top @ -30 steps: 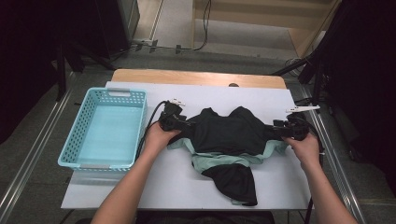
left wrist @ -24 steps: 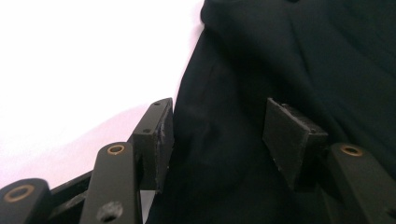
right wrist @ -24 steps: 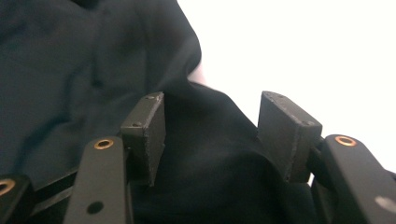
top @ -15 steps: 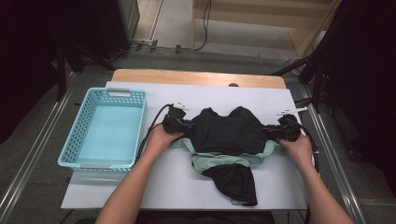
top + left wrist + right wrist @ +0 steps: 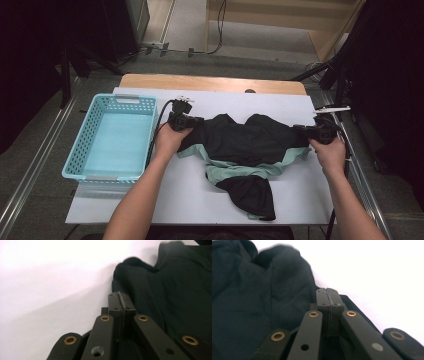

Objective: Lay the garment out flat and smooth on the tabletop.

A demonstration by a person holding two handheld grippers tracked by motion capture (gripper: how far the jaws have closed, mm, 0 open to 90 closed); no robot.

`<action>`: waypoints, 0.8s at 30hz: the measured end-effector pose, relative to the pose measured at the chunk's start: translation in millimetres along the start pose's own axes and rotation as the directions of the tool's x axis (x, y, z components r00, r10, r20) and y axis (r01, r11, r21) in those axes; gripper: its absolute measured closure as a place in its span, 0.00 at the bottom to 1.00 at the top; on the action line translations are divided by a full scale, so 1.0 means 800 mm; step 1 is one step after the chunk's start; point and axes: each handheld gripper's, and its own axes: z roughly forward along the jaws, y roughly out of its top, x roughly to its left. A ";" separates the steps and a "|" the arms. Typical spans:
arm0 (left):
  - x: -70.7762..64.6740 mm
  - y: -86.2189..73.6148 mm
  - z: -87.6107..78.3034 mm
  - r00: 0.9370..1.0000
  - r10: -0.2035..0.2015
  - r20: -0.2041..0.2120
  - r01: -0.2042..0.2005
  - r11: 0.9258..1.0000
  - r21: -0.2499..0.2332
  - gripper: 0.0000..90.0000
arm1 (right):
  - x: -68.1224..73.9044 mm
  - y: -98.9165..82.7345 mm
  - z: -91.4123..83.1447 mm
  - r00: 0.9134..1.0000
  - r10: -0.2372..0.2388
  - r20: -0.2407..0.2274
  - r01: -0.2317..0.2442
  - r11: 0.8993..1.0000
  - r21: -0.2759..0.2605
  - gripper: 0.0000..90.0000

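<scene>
Both hand-held grippers, left and right, just clamped on garment edges, basket near left.

Two bare forearms reaching forward from below, left gripper and right gripper held level, pointing inward toward each other, jaws just closed, pads pressed flat together

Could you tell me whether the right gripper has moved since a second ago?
Yes. The right gripper has shifted inward, away from the white table's right edge, toward the dark green-lined garment.
</scene>
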 end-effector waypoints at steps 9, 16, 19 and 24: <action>-0.010 0.036 -0.017 1.000 0.018 -0.010 -0.018 0.999 -0.029 1.00 | -0.011 0.035 -0.034 0.999 -0.004 0.033 0.006 0.998 -0.060 0.98; -0.012 0.065 -0.028 1.000 0.025 -0.017 -0.025 0.998 -0.053 1.00 | -0.016 0.049 -0.041 0.998 0.003 0.061 0.001 0.998 -0.070 0.98; -0.012 0.081 -0.035 0.999 0.021 -0.027 -0.023 0.996 -0.083 1.00 | -0.020 0.063 -0.054 0.997 0.004 0.078 0.003 0.996 -0.091 0.98; -0.015 0.113 -0.055 0.999 0.024 -0.035 -0.029 0.987 -0.157 1.00 | -0.018 0.095 -0.086 0.992 -0.020 0.122 0.036 0.990 -0.137 0.98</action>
